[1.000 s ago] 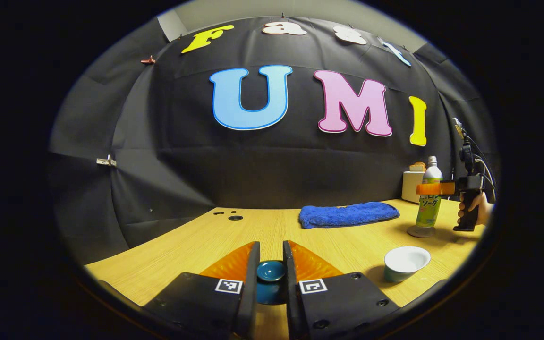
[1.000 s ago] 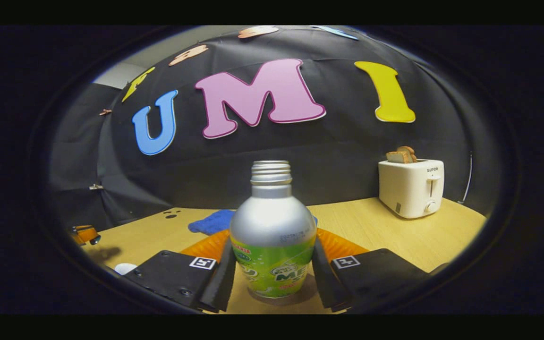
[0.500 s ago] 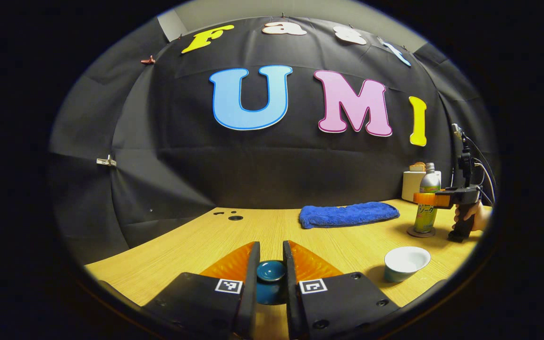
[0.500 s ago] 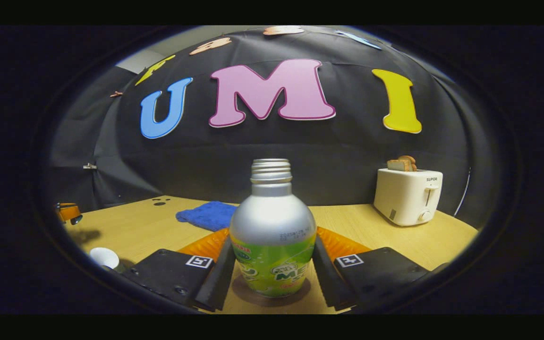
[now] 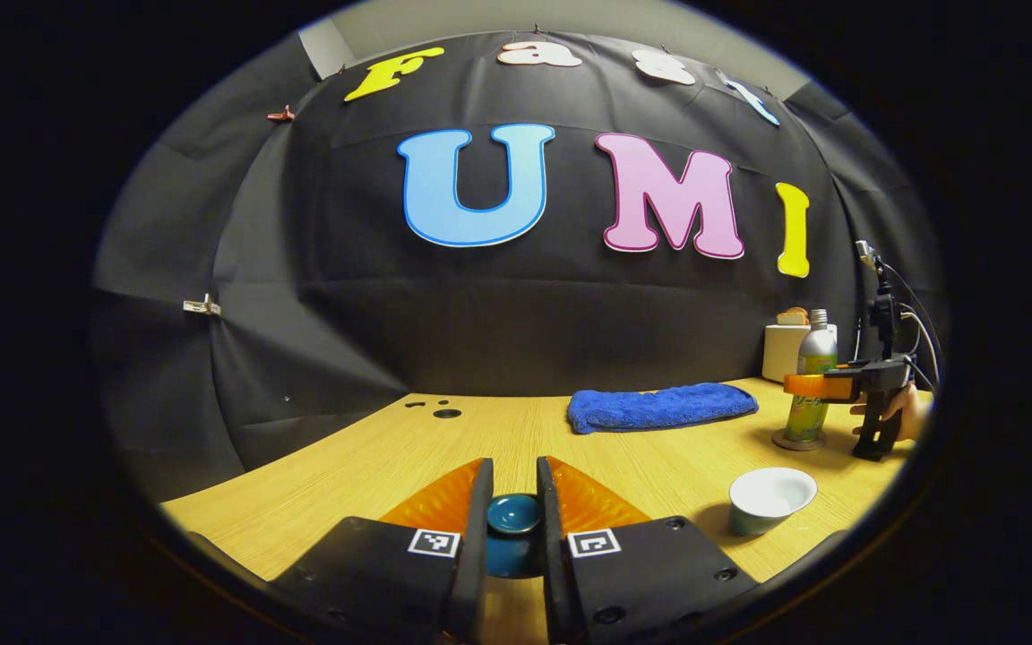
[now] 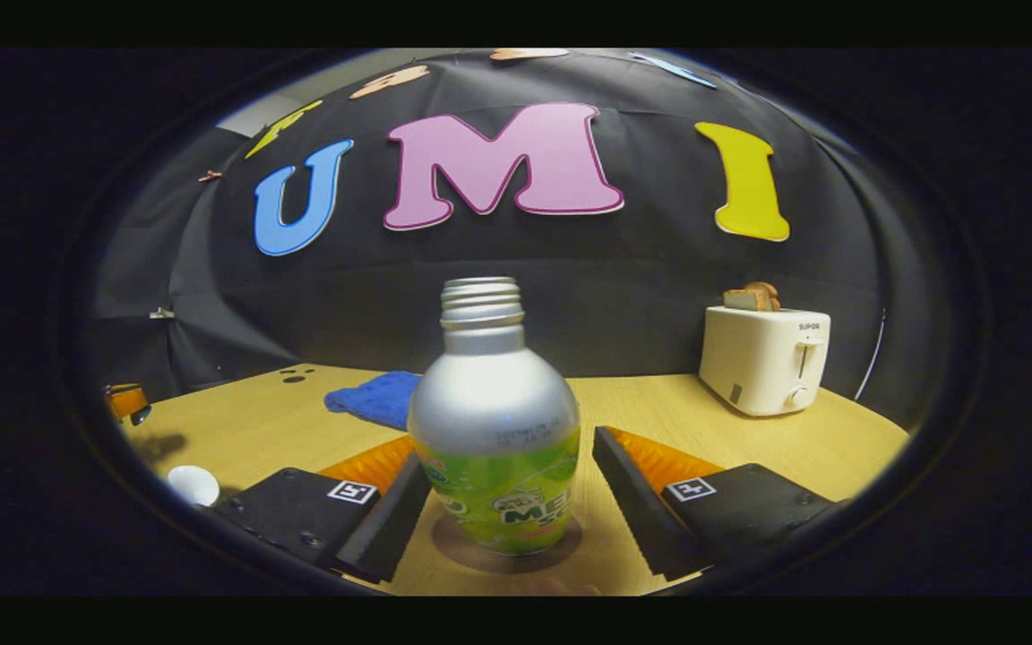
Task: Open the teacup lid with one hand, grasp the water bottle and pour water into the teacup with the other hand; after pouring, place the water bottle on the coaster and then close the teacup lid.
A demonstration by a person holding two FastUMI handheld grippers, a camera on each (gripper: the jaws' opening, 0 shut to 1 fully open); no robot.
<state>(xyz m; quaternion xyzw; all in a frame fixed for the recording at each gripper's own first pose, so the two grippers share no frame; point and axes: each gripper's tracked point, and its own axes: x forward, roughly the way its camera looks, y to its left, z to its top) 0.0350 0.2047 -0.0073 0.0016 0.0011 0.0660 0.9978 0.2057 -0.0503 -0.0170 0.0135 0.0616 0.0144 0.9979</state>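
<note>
Table [image 5: 408, 448]: wood top, blue towel [image 5: 659, 406] far side, ahead-right of the left gripper [image 5: 512, 537]. Toaster [image 6: 765, 358] ahead-right of the right gripper [image 6: 503, 511]. Water bottle [image 6: 494, 430] upright on the coaster [image 6: 507, 555], between the right gripper's fingers, which are spread; gap on the right side, left finger looks just beside it. Teacup [image 5: 769, 500] uncovered, right of the left gripper. Left gripper clamped on the teacup lid [image 5: 514, 515].

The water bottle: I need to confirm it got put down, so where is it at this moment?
The water bottle stands upright on the coaster, between the open right gripper fingers, with the toaster behind on the right.
</note>
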